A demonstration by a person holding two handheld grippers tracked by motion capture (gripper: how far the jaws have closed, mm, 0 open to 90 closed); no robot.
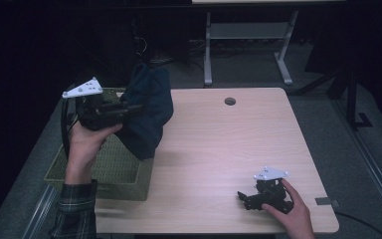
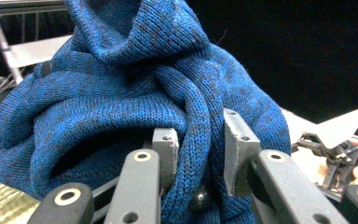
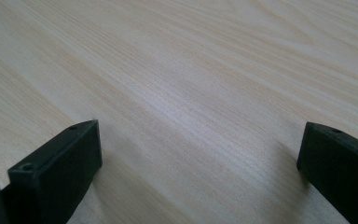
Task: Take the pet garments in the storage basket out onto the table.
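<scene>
A dark blue knitted garment [image 1: 149, 109] hangs in a bunch over the table's left edge, above a green woven basket [image 1: 124, 184]. My left gripper [image 1: 129, 108] is shut on a thick fold of it. In the left gripper view the blue knit [image 2: 121, 93] bulges over the jaws, a fold pinched between the two pads [image 2: 165, 149], and a dark button [image 2: 45, 69] shows on the cloth. My right gripper [image 1: 246, 198] rests on the light wood table [image 1: 229, 144] near the front right, its jaws wide apart with bare wood [image 3: 191, 116] between them.
The basket stands partly off the table's left side. A round cable hole [image 1: 230, 101] sits near the far edge. A white desk frame [image 1: 248, 45] stands behind the table. In the left gripper view the other gripper [image 2: 335, 149] shows at the far right.
</scene>
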